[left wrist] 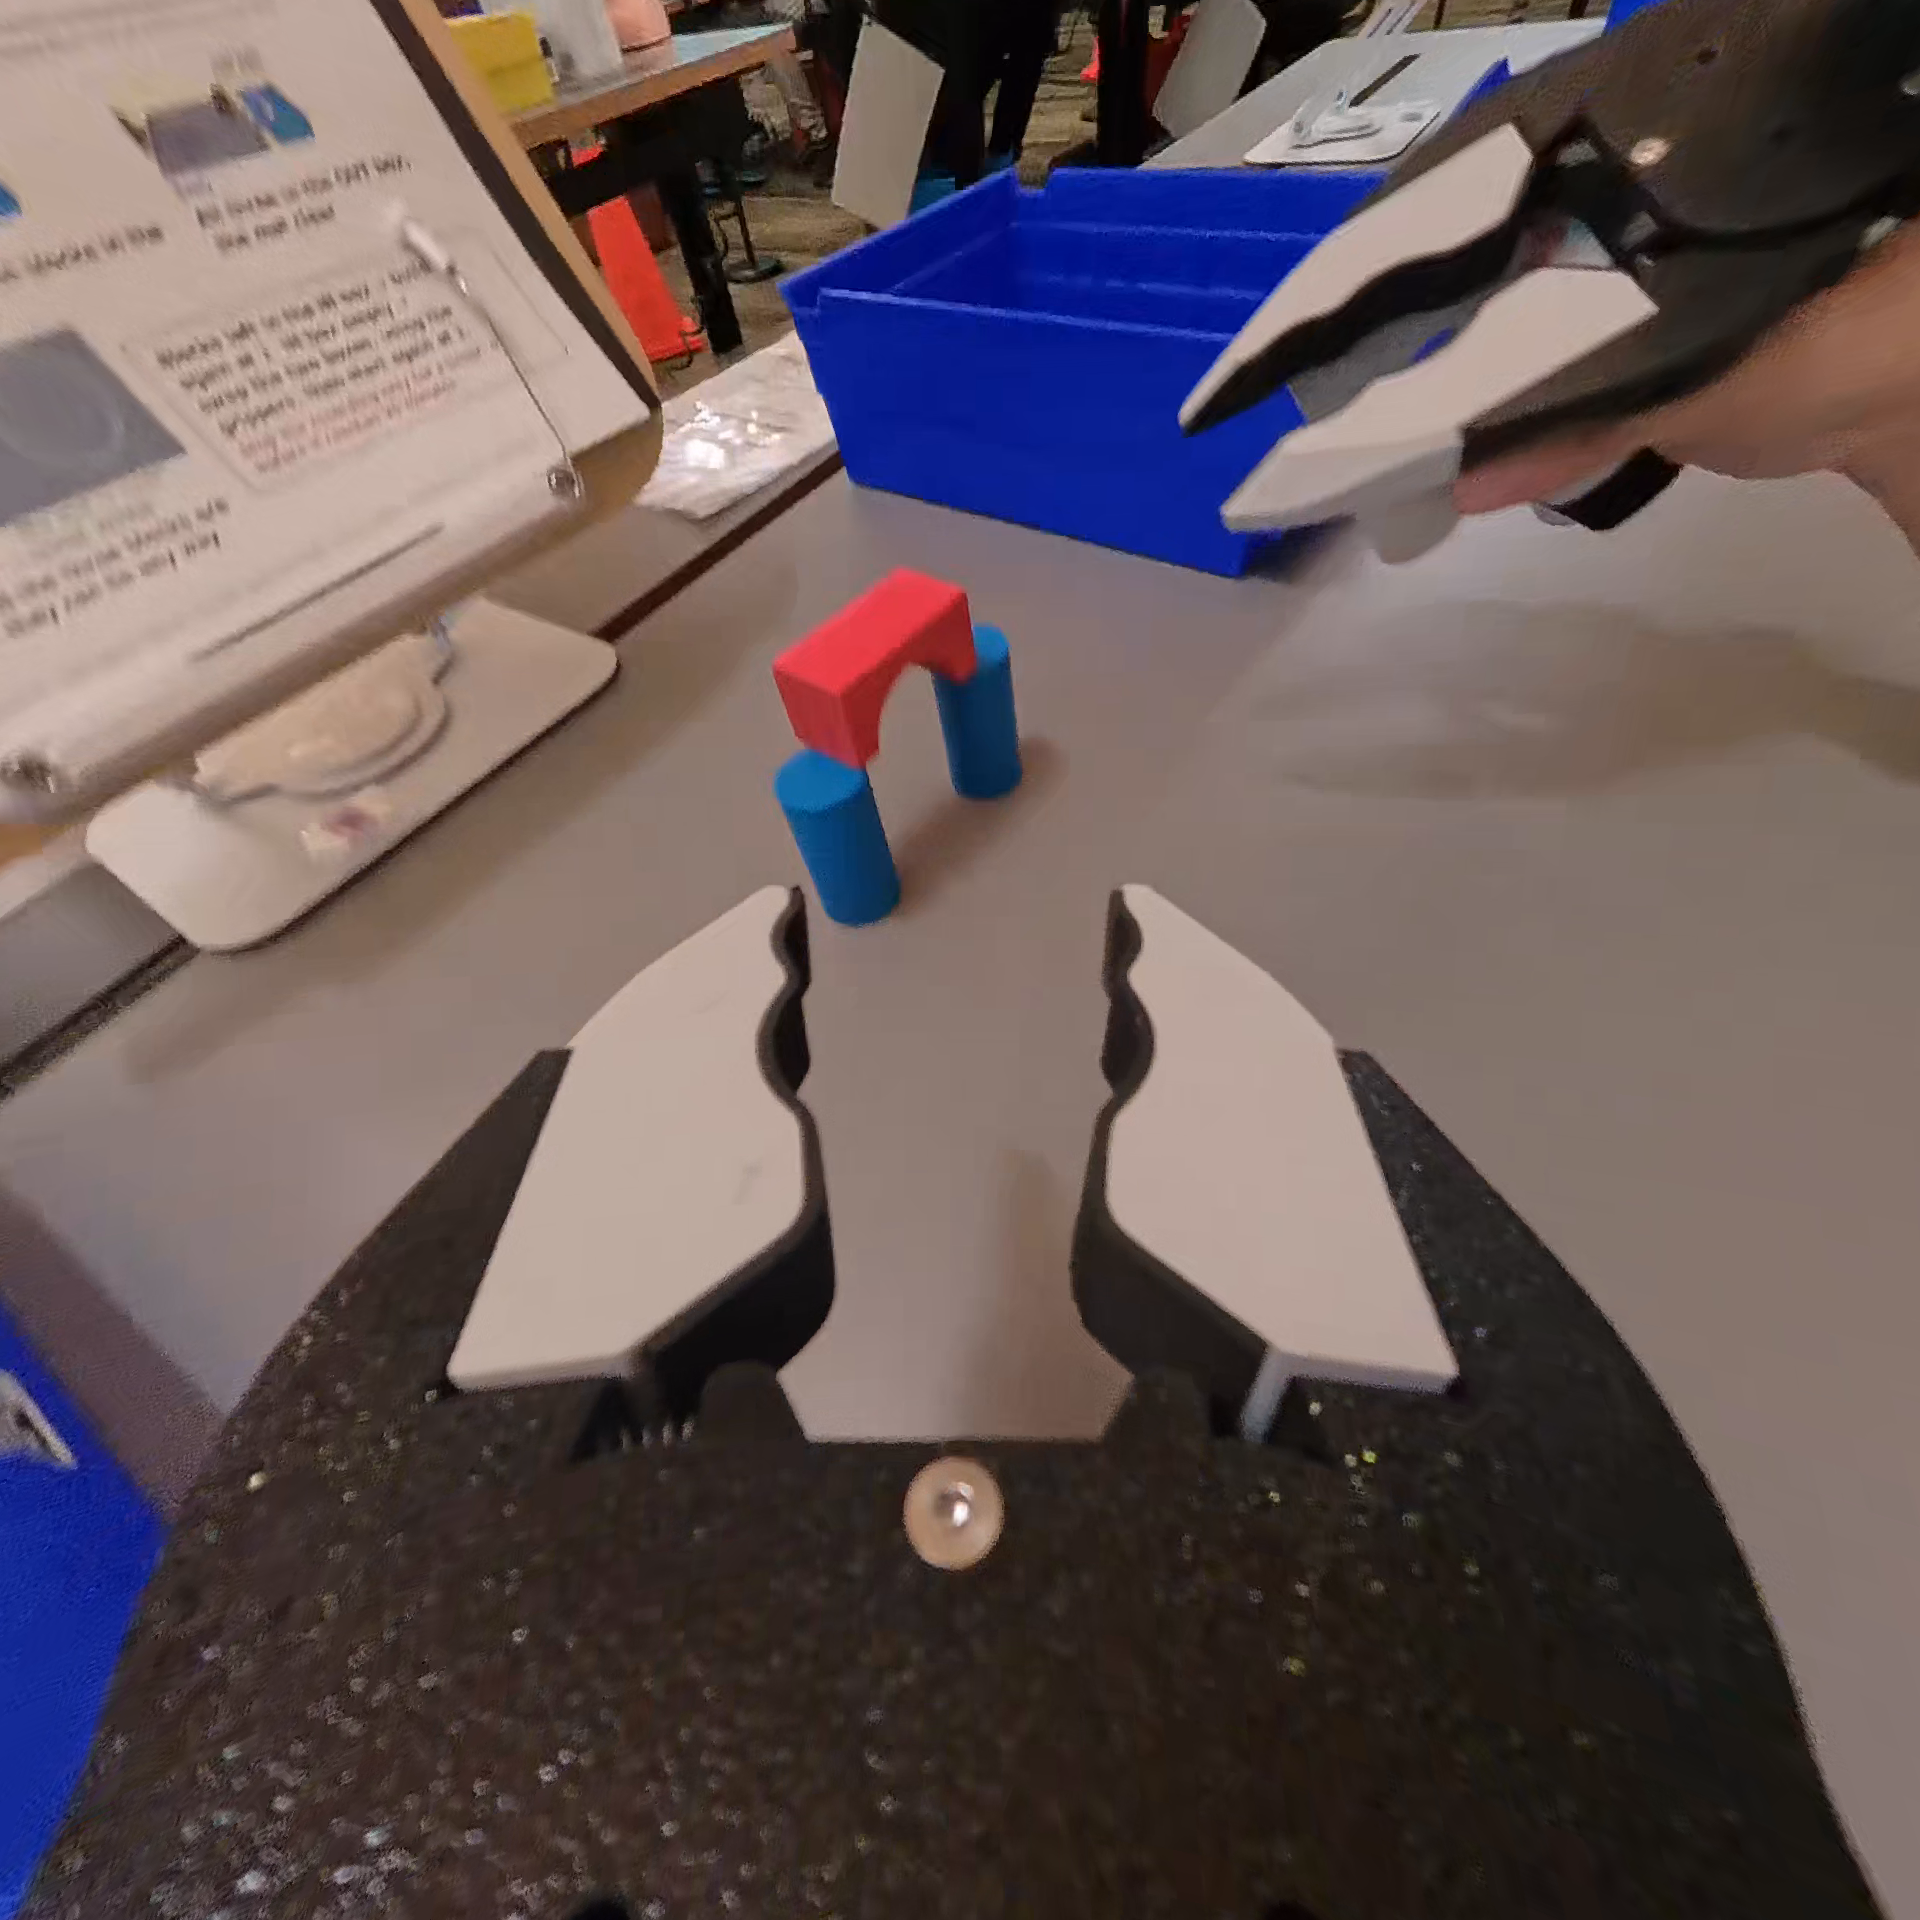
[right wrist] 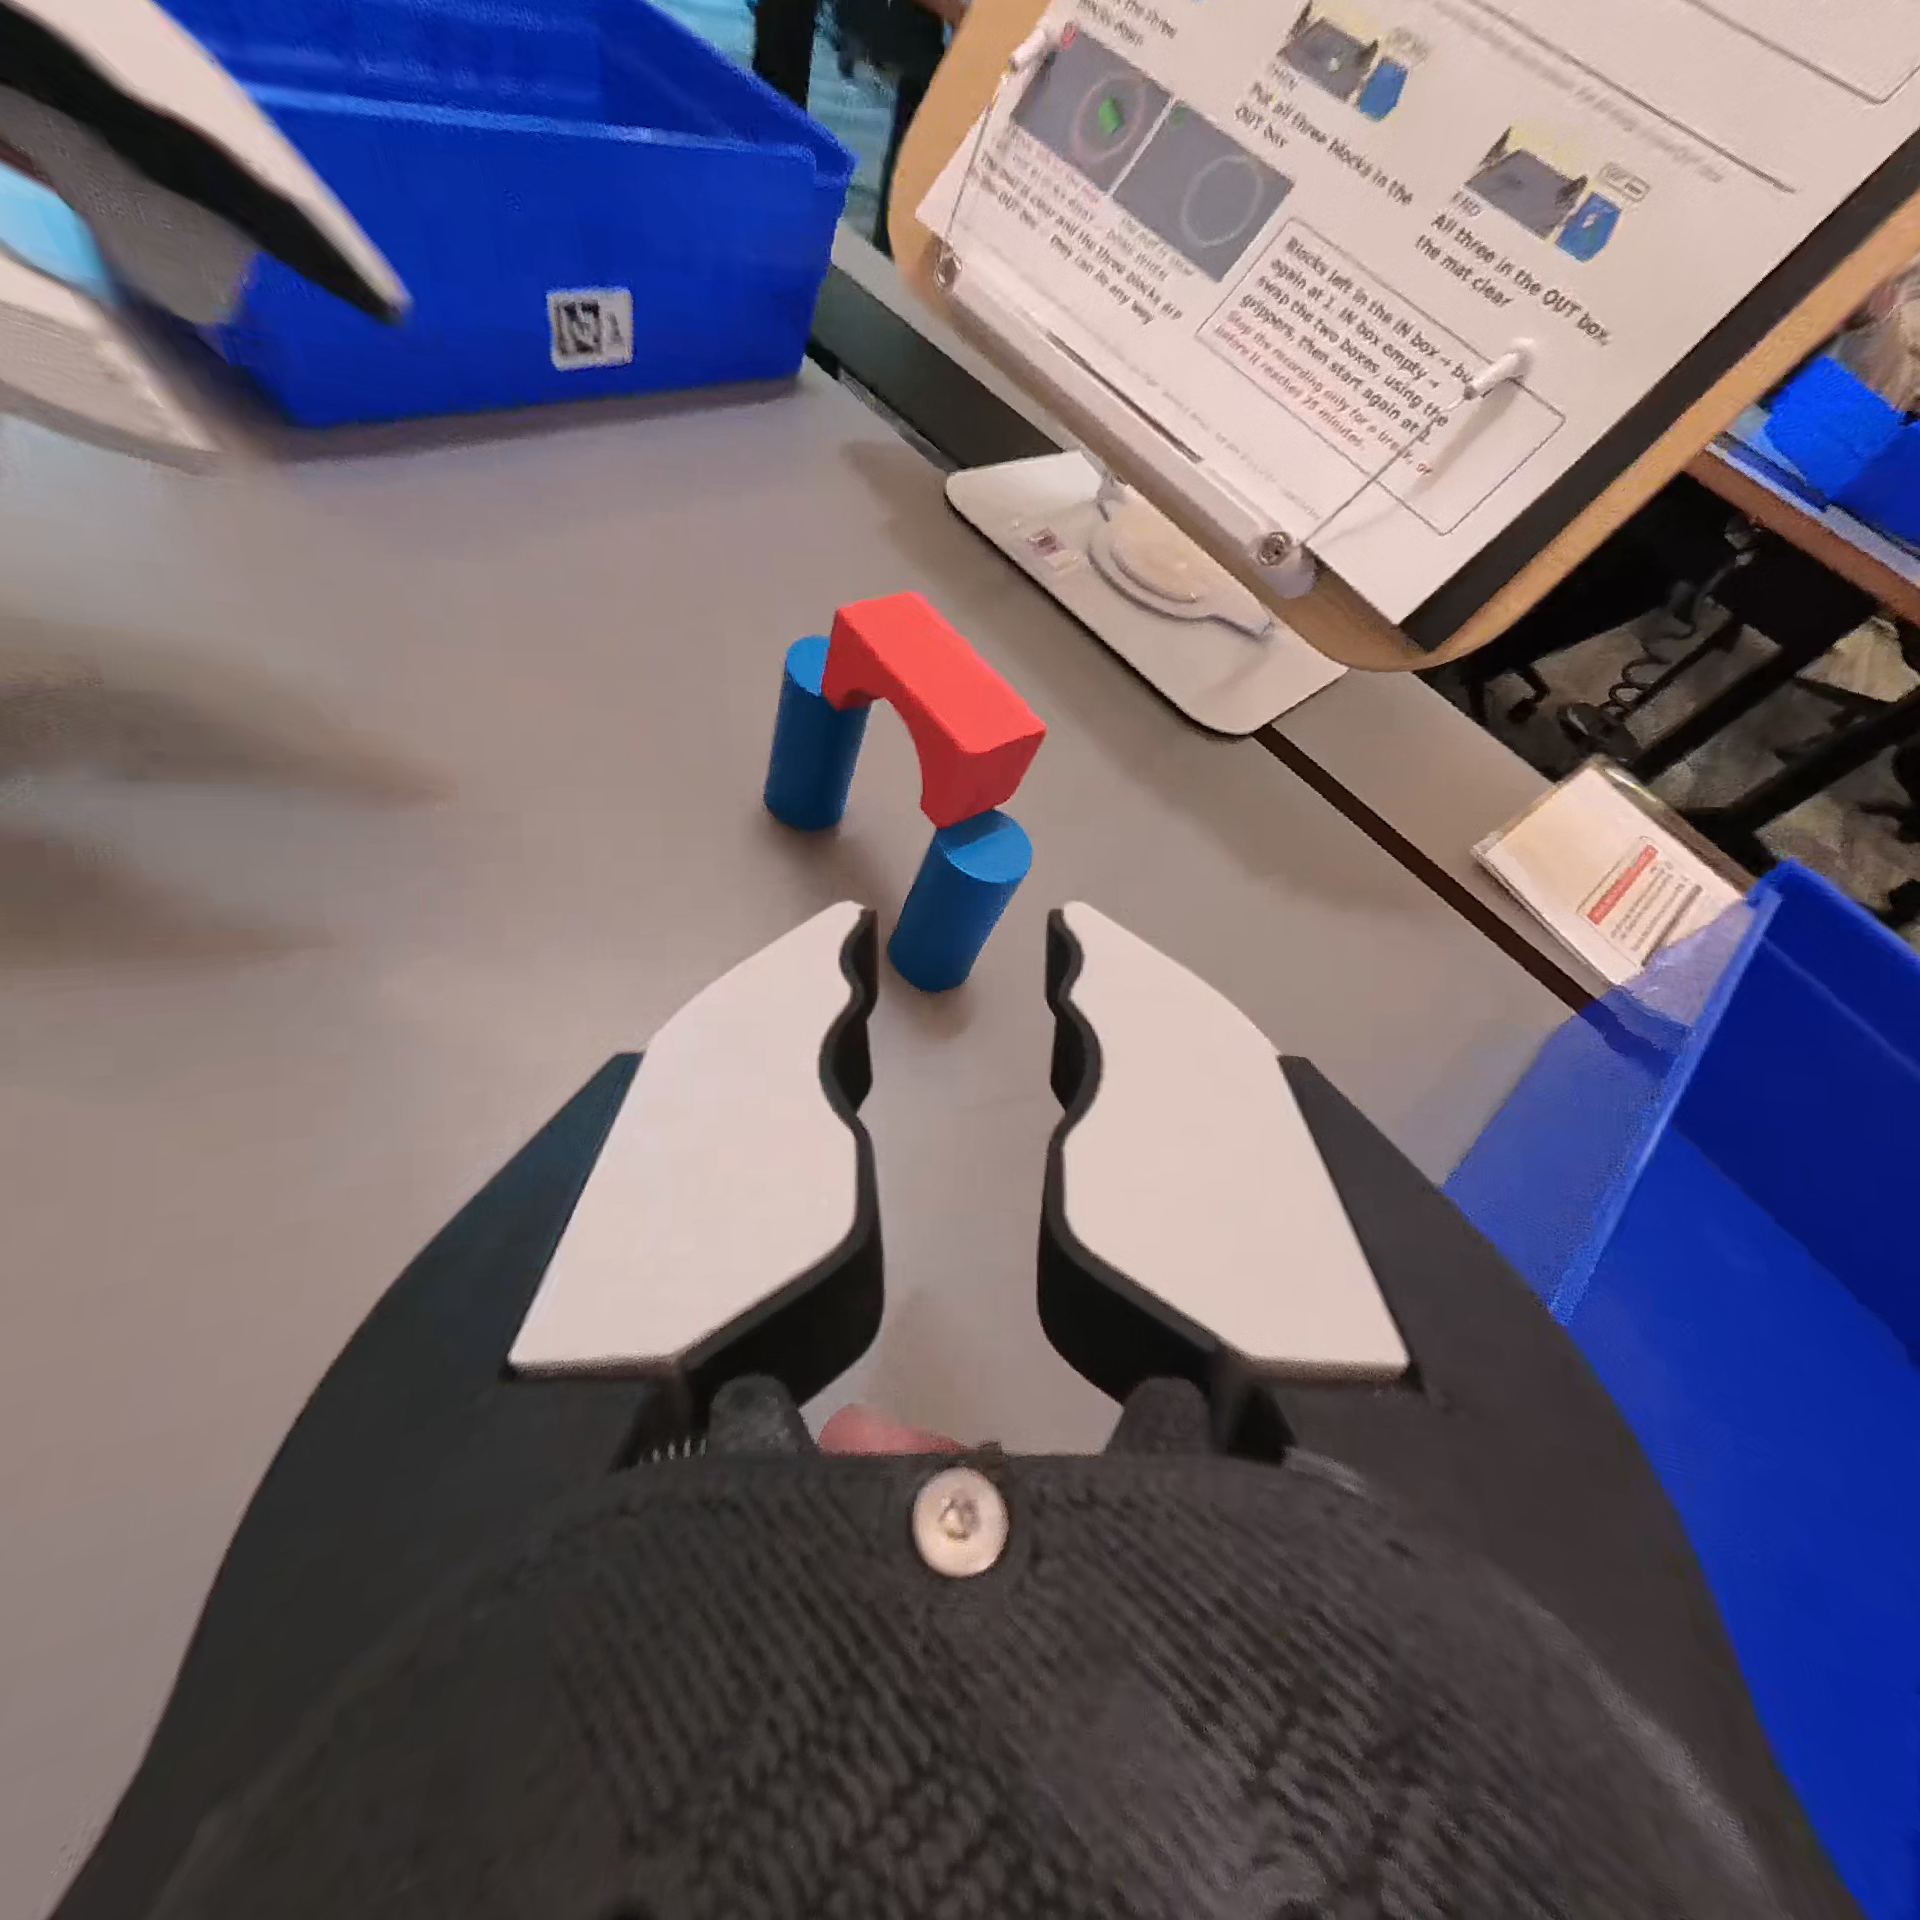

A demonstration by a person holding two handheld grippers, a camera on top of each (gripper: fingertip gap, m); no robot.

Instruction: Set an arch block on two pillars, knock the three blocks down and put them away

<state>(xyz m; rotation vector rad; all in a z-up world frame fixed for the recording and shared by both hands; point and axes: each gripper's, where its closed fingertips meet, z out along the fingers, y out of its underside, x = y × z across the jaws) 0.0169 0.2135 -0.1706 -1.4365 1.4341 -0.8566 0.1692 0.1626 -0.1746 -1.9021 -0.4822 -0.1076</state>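
Observation:
A red arch block (left wrist: 871, 665) rests across two upright blue cylinders, a near one (left wrist: 836, 840) and a far one (left wrist: 977, 717), on the grey table (left wrist: 1403, 987). My left gripper (left wrist: 958, 906) is open and empty, with its tips a short way before the near cylinder. My right gripper (right wrist: 958, 923) is open and empty. In its view the arch (right wrist: 935, 707) tops a far cylinder (right wrist: 816, 738) and a near cylinder (right wrist: 958, 894) that shows just past its fingertips. In the left wrist view the right gripper (left wrist: 1210, 468) hangs raised, off to the right of the blocks.
A blue bin (left wrist: 1039, 343) stands behind the blocks. A second blue bin (right wrist: 520, 208) and a third (right wrist: 1766, 1299) flank the table. A tilted sign on a white stand (left wrist: 343, 727) is beside the blocks. A card (right wrist: 1610, 883) lies near the table's edge. A hand (left wrist: 1766, 436) holds the right gripper. The tips of one gripper are about 15 centimetres away from the tips of the other. The left gripper is farther from the arch (right wrist: 935, 707), some 15 centimetres, than the right, some 9 centimetres. Look for it in the left wrist view (left wrist: 923, 621) too. The red arch block (left wrist: 871, 665) is about 11 centimetres from my right fingertips. The right camera catches it too, in the right wrist view (right wrist: 884, 652).

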